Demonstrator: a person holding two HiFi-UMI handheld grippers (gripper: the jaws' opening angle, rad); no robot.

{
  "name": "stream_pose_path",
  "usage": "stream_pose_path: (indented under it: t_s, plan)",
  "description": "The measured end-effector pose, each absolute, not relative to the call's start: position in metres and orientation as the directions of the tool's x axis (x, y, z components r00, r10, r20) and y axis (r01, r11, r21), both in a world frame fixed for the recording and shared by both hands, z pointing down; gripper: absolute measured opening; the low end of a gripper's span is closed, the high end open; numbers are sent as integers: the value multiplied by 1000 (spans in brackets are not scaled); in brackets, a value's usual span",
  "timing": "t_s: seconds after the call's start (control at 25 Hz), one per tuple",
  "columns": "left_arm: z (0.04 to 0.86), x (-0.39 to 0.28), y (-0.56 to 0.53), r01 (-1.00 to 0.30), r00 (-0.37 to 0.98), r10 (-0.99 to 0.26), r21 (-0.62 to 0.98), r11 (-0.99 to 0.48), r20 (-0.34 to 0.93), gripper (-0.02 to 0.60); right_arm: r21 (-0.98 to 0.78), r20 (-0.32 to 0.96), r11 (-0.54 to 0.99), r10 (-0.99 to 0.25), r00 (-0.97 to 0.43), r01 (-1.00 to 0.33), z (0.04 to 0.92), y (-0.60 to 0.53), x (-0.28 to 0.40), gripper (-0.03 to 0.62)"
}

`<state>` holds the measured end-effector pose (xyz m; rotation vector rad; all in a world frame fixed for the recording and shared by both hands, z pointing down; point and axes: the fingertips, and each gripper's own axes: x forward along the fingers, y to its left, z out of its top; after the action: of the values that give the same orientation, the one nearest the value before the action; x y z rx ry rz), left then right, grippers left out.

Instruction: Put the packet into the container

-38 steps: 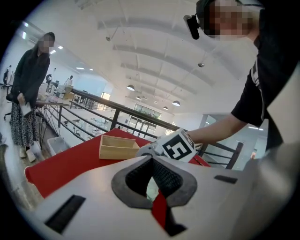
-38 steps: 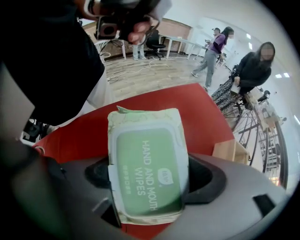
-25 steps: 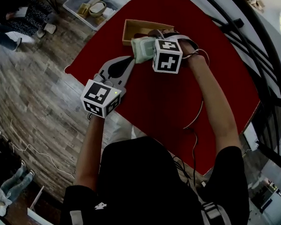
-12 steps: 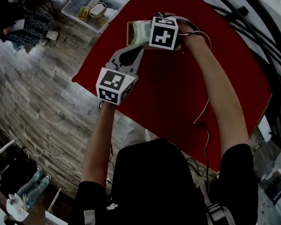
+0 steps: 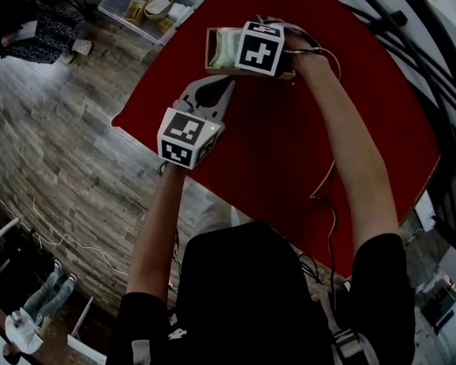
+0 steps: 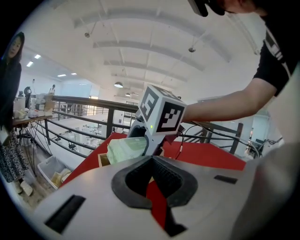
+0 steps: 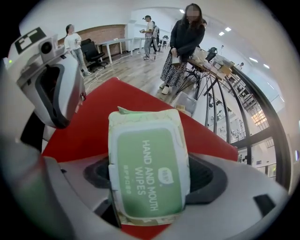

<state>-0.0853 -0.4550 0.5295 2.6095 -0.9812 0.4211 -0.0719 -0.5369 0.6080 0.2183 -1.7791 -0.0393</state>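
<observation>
Left gripper (image 6: 151, 158): closest to the person. Its jaws are pressed together with nothing in them. It is held above the table (image 5: 286, 137), just short of the box.
Right gripper (image 7: 152, 174): farther out, over the box. Its jaws squeeze the packet from both sides.
Packet (image 7: 146, 159): green and white, with HAND AND MOUTH WIPES on its lid. It sticks out past the jaws, over the left end of the box. I cannot tell if it touches the inside.
Box (image 5: 220, 70): wood, with an open top. It sits on the far part of the table.
Table: red.
Floor (image 5: 51, 149): wood planks – a white bin (image 5: 139, 11) stands there, past the table.
</observation>
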Motion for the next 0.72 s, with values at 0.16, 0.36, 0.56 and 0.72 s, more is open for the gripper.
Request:
stream_pose_path:
  t_s: [0.16, 0.36, 0.56, 0.72]
  plan:
    - [529, -82, -454, -673, 721, -577, 192, -714, 383, 2, 130, 968, 979, -159, -195, -156, 609, -537, -71, 439]
    - [526, -86, -457, -678, 715, -589, 170, -715, 376, 2, 101, 967, 970, -148, -208, -220, 614, -538, -67, 439]
    - [530, -86, -453, -683, 707, -587, 169, -710, 394, 2, 78, 957, 975, -132, -260, -206, 617, -539, -68, 439]
    - [521, -83, -447, -642, 754, -556, 211, -737, 351, 2, 57, 934, 975, -128, -334, -216, 610, -544, -78, 439]
